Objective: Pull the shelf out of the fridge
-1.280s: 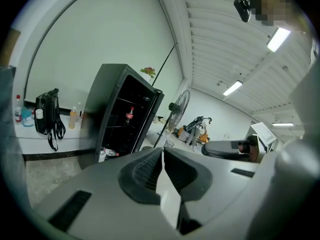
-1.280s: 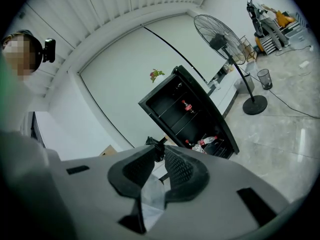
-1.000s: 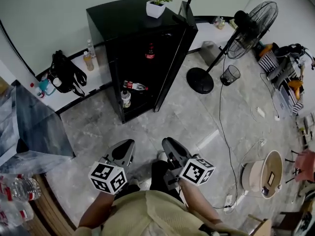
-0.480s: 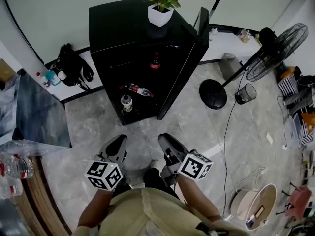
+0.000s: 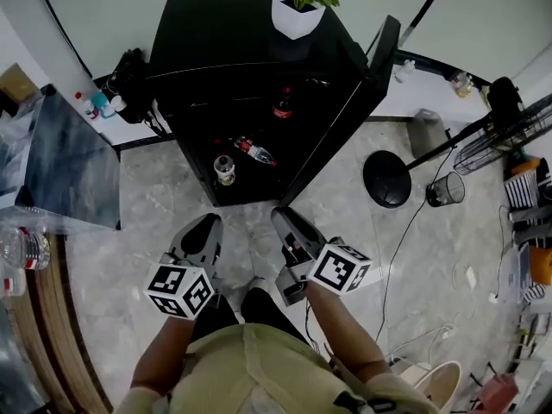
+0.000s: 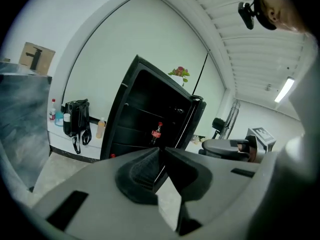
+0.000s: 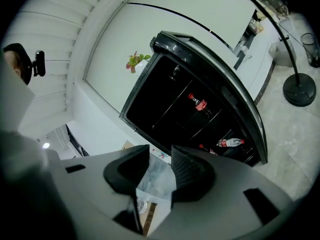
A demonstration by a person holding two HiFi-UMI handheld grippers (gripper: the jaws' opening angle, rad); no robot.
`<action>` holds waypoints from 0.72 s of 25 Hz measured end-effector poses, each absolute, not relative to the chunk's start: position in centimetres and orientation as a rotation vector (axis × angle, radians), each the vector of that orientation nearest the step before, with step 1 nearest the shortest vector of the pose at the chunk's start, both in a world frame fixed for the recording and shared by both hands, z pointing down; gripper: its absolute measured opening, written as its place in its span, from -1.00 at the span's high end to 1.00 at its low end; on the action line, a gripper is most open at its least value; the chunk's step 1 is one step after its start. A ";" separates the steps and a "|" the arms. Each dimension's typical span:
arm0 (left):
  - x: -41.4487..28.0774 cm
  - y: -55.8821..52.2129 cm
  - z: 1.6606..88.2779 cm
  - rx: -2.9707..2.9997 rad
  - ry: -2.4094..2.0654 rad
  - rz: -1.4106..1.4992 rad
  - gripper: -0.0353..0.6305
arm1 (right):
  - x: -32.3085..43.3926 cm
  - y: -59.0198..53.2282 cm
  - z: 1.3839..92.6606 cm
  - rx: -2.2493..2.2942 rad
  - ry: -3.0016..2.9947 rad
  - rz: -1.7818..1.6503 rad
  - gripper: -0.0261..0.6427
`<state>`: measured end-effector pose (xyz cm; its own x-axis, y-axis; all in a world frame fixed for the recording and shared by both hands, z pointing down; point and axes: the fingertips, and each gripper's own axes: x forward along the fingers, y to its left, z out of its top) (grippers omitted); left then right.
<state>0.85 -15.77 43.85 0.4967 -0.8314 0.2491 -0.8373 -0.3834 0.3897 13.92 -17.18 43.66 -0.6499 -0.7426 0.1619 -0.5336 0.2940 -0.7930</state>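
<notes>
1. Fridge (image 5: 250, 67): one black unit, standing against the wall with its front facing the person. Its door (image 5: 349, 115) is swung open to the right, so the interior is exposed.
2. Floor (image 5: 138, 222): a bare strip of grey tile separates the fridge's lower front edge from both gripper tips. A grey table (image 5: 65, 171) stands left of this strip and a fan base (image 5: 386, 179) stands right of the door. Both are apart from the grippers.
3. Arms: two forearms reach forward from the bottom of the head view, side by side. Each gripper points at the open fridge and is tilted slightly below level.
4. Left gripper (image 5: 207, 224): its jaws are pressed together with nothing between them. The tips are short of the fridge and touch nothing.
5. Right gripper (image 5: 283, 218): its jaws are spread and have just been opening. Nothing is between them, and only distant background shows through the gap.
6. Shelf (image 5: 233, 102): it is seated inside the fridge, in the upper part of the compartment, and neither gripper touches it.
7. Bottles: three are counted inside the fridge.
   - One cola bottle (image 5: 282, 103) stands upright on the shelf.
   - One bottle (image 5: 254, 151) lies on its side lower down.
   - One capped bottle (image 5: 224, 169) stands upright near the bottom front edge.
8. Potted plant (image 5: 297, 11): one, on top of the fridge.
</notes>
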 end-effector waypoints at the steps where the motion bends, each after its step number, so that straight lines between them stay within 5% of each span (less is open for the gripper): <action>1: 1.0 -16.0 43.7 2.277 -1.392 0.012 0.84 | 14.0 -18.0 43.5 -1.161 2.332 -1.275 0.54; 18: -0.6 -21.7 44.6 2.283 -1.527 -0.058 0.83 | 11.2 -30.4 42.9 -1.170 2.125 -1.304 0.50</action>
